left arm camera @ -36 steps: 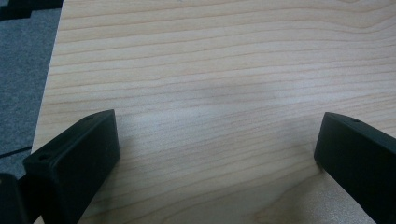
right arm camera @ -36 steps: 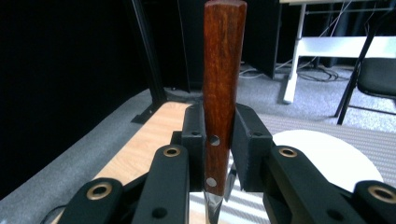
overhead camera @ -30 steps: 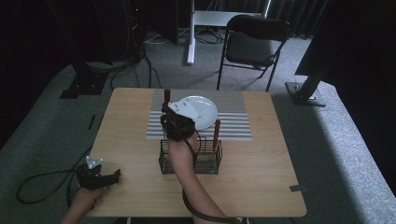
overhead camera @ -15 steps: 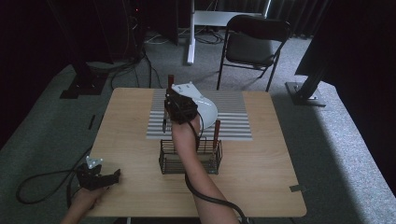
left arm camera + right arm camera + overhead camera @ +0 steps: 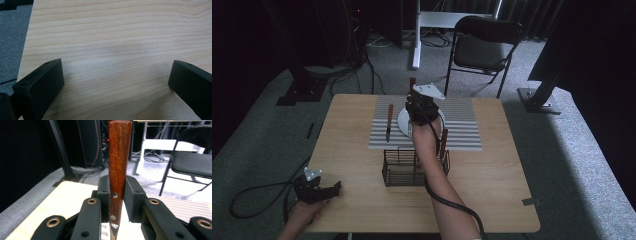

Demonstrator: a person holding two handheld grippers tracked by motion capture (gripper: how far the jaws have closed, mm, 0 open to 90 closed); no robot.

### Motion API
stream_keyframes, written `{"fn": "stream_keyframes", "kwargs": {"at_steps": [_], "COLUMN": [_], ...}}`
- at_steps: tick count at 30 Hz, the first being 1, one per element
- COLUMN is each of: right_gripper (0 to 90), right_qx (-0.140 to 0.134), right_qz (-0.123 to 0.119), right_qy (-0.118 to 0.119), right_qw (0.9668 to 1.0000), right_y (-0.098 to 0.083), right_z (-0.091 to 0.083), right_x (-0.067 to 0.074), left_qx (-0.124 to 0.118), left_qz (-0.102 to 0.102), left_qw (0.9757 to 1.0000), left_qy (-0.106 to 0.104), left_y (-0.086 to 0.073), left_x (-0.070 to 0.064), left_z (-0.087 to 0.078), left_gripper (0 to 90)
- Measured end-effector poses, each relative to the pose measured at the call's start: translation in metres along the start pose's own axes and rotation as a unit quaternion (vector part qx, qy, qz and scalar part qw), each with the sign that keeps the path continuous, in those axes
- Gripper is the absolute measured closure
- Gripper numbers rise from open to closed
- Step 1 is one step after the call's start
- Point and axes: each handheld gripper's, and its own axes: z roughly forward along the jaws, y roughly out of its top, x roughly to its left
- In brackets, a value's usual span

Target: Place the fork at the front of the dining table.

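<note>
The right gripper [image 5: 117, 195] has its jaws clamped on a wooden-handled utensil [image 5: 119, 157], whose dark reddish-brown handle rises straight up between the two black pads, flat-sided, glossy and pinned with pale metal rivets; what sort of head it carries is hidden below the jaws. Compared with a second ago, this gripper [image 5: 422, 107] has travelled away from the person, off the wire basket [image 5: 412, 167] and out over the white plate [image 5: 404, 122], taking the handle with it, while the left gripper [image 5: 319, 189] has kept its place near the tabletop's near left corner. That left gripper [image 5: 116, 82] holds its blocky matte black jaws wide apart with nothing between them, only bare pale wood with fine wavy grain beneath. Just behind the right jaws, toward the person, sits the basket, a dark rectangular cage of thin wire, with another brown handle [image 5: 444, 137] standing up at its far right corner. Under those jaws the round, smooth plate lies on a striped mat [image 5: 462, 125] of grey and white bands. To their left on the mat lies a knife [image 5: 389, 121], wooden handle pointing away and blade pointing toward the basket. The light wooden tabletop [image 5: 492, 185] carries it all, and well beyond it a black folding chair [image 5: 484, 47] stands on grey carpet.
</note>
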Motion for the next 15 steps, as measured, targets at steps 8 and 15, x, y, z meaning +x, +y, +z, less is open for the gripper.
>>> {"fn": "stream_keyframes", "kwargs": {"at_steps": [8,15], "right_gripper": [76.1,76.1], "right_qx": [0.014,0.021], "right_qz": [-0.006,-0.012], "right_qy": [-0.029,-0.055], "right_qw": [0.9995,0.9982], "right_y": [-0.005,-0.009], "right_z": [0.001,0.0], "right_x": [-0.03,-0.053], "left_qx": [-0.001,-0.001], "left_qz": [0.0,0.0], "left_qw": [1.0,1.0], "left_qy": [0.0,0.001], "left_y": [0.0,0.0], "left_x": [0.0,0.0], "left_z": [0.0,0.0], "left_gripper": [0.0,0.0]}}
